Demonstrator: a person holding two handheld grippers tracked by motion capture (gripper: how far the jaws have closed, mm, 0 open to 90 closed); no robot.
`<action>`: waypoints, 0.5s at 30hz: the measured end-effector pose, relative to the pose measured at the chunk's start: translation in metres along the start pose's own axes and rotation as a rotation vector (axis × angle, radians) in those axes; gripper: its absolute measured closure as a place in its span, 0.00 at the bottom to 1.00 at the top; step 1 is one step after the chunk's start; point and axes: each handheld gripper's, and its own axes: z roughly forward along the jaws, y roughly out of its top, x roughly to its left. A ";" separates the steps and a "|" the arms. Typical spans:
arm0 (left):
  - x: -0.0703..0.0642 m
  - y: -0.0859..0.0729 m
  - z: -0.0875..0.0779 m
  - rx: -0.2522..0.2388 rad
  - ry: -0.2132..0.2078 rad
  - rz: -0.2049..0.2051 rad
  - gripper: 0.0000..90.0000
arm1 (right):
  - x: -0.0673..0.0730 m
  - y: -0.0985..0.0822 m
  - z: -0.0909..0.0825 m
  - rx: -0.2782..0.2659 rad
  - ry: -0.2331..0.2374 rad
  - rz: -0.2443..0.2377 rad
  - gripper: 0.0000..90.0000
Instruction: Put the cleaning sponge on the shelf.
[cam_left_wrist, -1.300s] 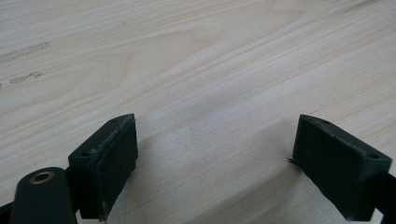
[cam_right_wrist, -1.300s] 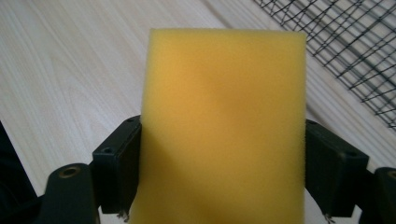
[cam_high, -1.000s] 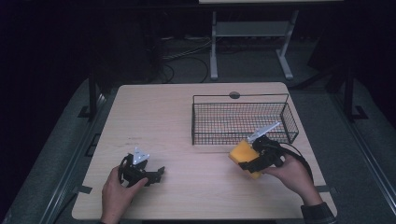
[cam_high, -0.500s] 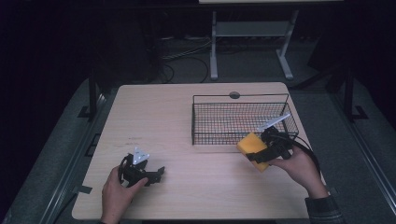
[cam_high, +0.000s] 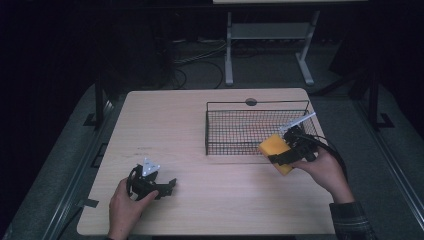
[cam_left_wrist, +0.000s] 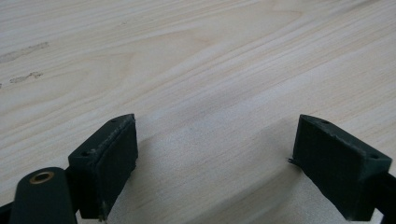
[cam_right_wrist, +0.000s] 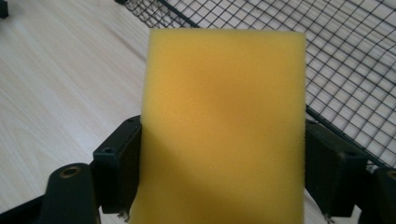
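- Nearest us, well to the left of the wire basket (cam_high: 257, 127), we see a hand (cam_high: 125, 207) holding the left gripper (cam_high: 167, 186) low over the wooden table (cam_high: 170, 130).
- Up close in the left gripper view, we find its jaws standing wide apart with bare wood grain between them; the left gripper (cam_left_wrist: 215, 158) grips nothing.
- At the basket's near right corner, we see the other hand (cam_high: 325, 172) holding the right gripper (cam_high: 276, 150), a black cable looping behind it.
- We see that gripper's jaws pressed against both sides of a yellow sponge (cam_high: 277, 150), which sits raised just at the basket's front wall.
- From the right gripper view, we see the sponge (cam_right_wrist: 224, 126) upright between the two black pads of the right gripper (cam_right_wrist: 224, 168), the basket (cam_right_wrist: 345, 70) mesh behind it to the right and table (cam_right_wrist: 60, 93) to the left.
- Farther off, the basket stands on the right half of the table; we make out nothing lying in it.
- Beyond the basket, a small round dark hole (cam_high: 251, 102) marks the tabletop near its far edge.
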 end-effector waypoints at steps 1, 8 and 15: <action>0.000 0.000 0.000 0.002 0.000 0.003 0.15 | -0.002 0.001 -0.001 0.002 -0.005 0.003 0.25; 0.000 0.000 0.000 0.000 0.000 0.000 0.15 | -0.016 0.006 -0.004 -0.004 -0.033 0.033 0.25; 0.000 0.000 0.000 0.002 0.000 0.003 0.15 | -0.034 0.012 -0.005 -0.002 -0.057 0.076 0.25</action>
